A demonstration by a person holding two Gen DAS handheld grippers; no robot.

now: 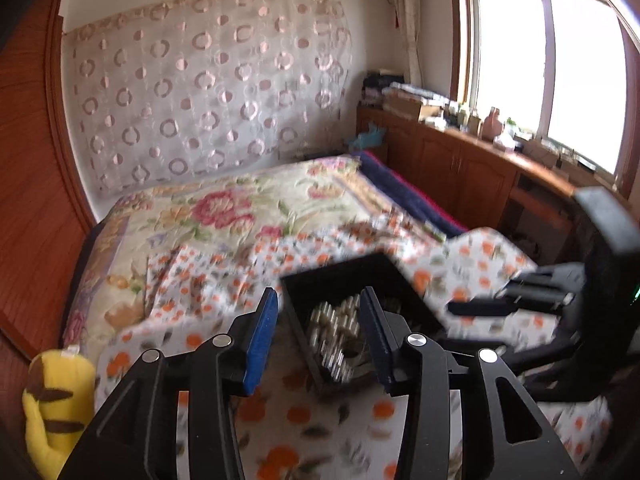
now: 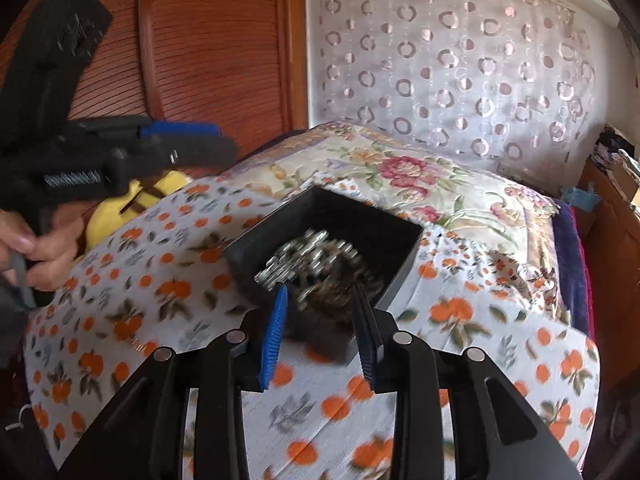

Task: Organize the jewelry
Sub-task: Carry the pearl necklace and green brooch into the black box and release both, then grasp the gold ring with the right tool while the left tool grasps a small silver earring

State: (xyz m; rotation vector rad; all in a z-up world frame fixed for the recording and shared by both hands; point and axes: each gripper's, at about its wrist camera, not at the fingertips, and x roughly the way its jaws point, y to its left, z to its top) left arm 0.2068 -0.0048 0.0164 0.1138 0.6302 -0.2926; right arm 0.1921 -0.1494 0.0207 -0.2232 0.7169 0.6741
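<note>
A: What is noted around the box, left to right?

B: A yellow plush toy [image 1: 56, 396] is seen at the bed's edge, then the orange-print cloth [image 1: 304, 412], then the black box [image 1: 356, 280] of blurred metallic jewelry [image 1: 340, 332] resting on it.

A: Tongs? Writing?

B: Left tongs [image 1: 320, 328] and right tongs [image 2: 320, 320] are spread, nothing pinched, the box just ahead. No legible writing is recorded.
</note>
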